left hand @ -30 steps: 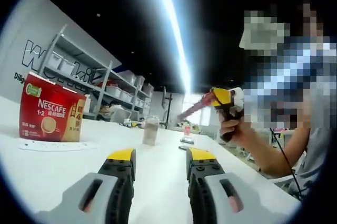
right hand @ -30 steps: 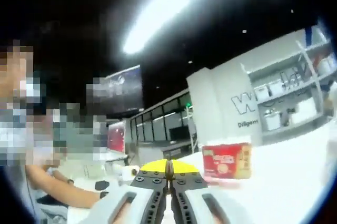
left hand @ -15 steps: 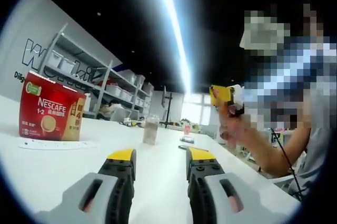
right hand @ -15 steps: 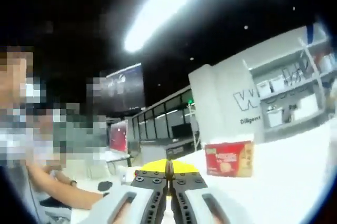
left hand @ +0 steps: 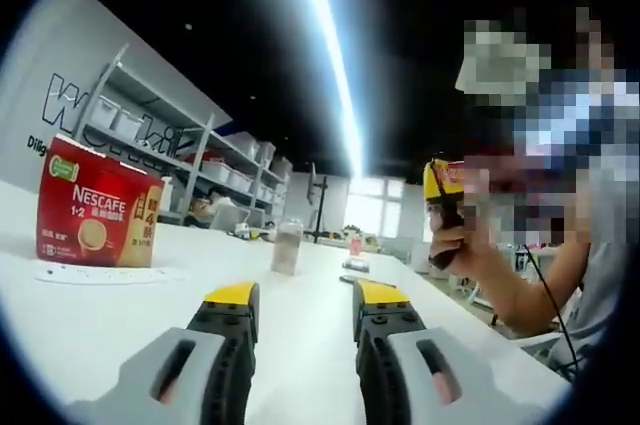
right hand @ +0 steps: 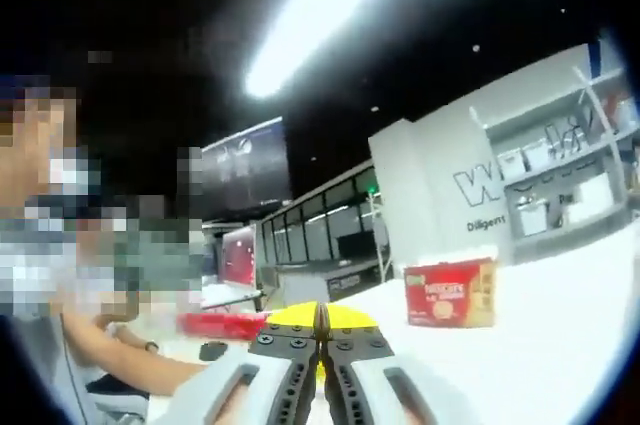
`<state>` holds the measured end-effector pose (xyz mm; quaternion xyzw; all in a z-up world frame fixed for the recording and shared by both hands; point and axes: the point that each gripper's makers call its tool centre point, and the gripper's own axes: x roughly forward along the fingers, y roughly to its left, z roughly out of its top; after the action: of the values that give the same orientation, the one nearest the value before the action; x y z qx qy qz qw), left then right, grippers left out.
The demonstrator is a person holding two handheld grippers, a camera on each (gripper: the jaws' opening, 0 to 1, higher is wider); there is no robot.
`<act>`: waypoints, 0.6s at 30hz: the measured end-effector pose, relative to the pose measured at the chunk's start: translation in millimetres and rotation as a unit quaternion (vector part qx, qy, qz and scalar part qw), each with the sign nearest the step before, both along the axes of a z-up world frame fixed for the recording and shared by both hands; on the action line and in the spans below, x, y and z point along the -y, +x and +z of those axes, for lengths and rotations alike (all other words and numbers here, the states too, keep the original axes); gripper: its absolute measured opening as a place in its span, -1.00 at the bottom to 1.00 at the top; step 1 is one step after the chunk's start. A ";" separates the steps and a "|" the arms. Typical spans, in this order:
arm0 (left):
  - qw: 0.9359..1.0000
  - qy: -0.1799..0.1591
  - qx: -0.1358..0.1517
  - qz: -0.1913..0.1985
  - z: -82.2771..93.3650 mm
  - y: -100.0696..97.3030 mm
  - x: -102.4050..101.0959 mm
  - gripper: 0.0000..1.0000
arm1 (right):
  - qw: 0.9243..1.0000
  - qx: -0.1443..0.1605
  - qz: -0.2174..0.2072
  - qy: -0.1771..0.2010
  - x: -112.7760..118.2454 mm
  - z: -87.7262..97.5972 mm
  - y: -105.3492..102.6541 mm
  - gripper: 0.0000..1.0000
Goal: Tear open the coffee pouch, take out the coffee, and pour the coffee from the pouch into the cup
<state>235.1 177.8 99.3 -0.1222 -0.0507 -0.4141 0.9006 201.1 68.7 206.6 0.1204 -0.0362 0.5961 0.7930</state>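
White table (left hand: 120, 315) runs away under a long ceiling light, with metal shelving (left hand: 150, 140) along the far wall. The coffee pouch (right hand: 222, 325) is off the table. In the right gripper view it shows as a thin red strip sticking out sideways from the right gripper (right hand: 320, 317), whose yellow-tipped jaws are pressed together on it. In the left gripper view that gripper is held high in a hand (left hand: 455, 245), close to the person's upper body.

My left gripper (left hand: 295, 300) hovers low over the near edge of the table, jaws apart and holding nothing.

I judge the tear is the step in hand. To do it well I'd bring the open jaws up to the free end of the strip and pinch close beside the other grip. Then I'd pull across the seal rather than along it, so the thin foil-like sleeve splits cleanly and no powder flies.

The cup (left hand: 287, 247) looks like clear plastic, tall and narrow, standing toward the table's far edge. The glossy red Nescafe box (left hand: 95, 207) is squared cardboard near the left edge, on a pale sheet.
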 end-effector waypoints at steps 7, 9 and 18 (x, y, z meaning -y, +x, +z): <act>1.000 -0.001 0.000 0.001 0.4 -1.3 3.0 -0.21 | 0.999 0.034 0.006 0.005 -3.6 15.9 -23.1 -0.99; 1.000 -0.002 -0.001 0.001 0.6 -2.0 2.4 -0.21 | 1.000 0.012 0.011 -0.004 -7.4 1.4 -18.8 -0.99; 1.000 0.006 -0.001 0.001 -0.9 -4.7 5.8 -0.21 | 1.000 -0.005 0.000 -0.001 -3.4 -7.0 -1.9 -0.99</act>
<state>230.4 172.0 98.4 -0.1170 -0.0475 -0.4135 0.9017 199.2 72.1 199.6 0.1222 -0.0315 0.5959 0.7931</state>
